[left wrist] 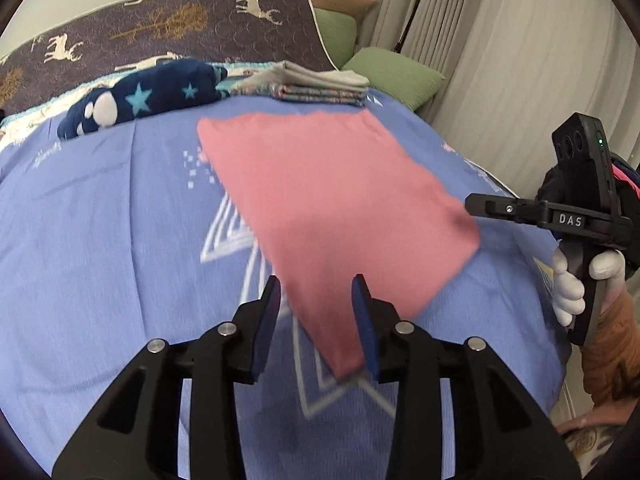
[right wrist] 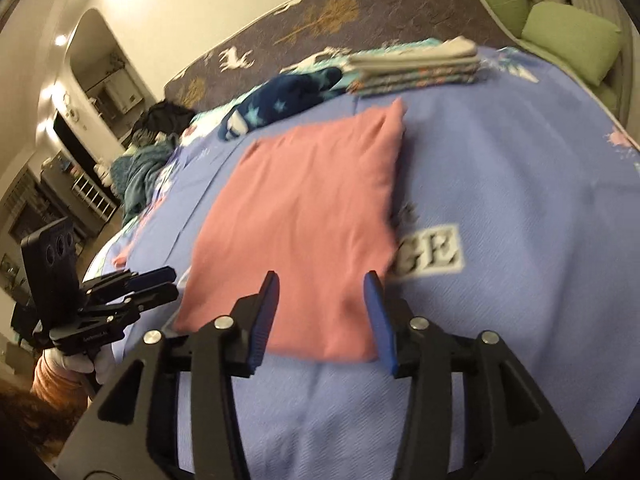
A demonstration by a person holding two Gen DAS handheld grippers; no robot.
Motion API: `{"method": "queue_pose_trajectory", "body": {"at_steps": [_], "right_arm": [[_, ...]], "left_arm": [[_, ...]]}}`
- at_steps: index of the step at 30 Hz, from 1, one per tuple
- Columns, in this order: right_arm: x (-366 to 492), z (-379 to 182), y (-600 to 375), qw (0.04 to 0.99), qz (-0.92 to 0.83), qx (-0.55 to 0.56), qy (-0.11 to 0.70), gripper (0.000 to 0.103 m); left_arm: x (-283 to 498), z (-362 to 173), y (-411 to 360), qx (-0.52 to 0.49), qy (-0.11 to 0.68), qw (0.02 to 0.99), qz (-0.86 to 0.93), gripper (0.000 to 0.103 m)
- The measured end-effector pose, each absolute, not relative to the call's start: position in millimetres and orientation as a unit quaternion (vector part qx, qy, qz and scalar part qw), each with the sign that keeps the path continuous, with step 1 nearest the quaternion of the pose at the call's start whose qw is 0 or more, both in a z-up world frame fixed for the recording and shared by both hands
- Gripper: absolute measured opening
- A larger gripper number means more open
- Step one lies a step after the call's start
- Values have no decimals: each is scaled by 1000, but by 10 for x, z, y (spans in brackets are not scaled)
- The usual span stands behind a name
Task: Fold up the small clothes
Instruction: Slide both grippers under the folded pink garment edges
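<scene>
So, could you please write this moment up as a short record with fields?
surface: bed with blue printed cover
item in work: pink cloth, folded flat, lying on the cover
left hand-held gripper: open, near corner of the cloth between its pads, not pinched
right hand-held gripper: open, near edge of the cloth between its pads
finished stack: folded clothes at the far edge
unfolded: navy star garment beside the stack

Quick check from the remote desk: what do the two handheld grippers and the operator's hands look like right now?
Both grippers, left and right, are matte black plastic with silver rivets and blue finger pads. Seen from the left wrist, the right one carries a white DAS label and a black camera block with a green light. White gloves and an orange sleeve are worn.
</scene>
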State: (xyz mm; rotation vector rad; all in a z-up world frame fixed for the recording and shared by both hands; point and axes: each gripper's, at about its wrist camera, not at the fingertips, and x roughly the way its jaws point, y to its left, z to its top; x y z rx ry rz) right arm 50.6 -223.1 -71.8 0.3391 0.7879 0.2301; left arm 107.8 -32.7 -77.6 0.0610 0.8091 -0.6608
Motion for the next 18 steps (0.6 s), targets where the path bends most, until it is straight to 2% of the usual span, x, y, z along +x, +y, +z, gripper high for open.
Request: {"method": "queue_pose_trajectory", "body": {"at_steps": [4, 11, 18], "right_arm": [[577, -695, -2318, 905, 91, 167, 380, 56], [750, -756, -2418, 900, 78, 169, 394, 65], [965, -824, -2425, 892, 87, 172, 409, 66]], "left_arm": [[1150, -757, -401, 31, 386, 866, -316, 52], [1271, -778, -480, 33, 391, 861, -322, 55], [1528, -834, -464, 11, 408, 856, -319, 57]]}}
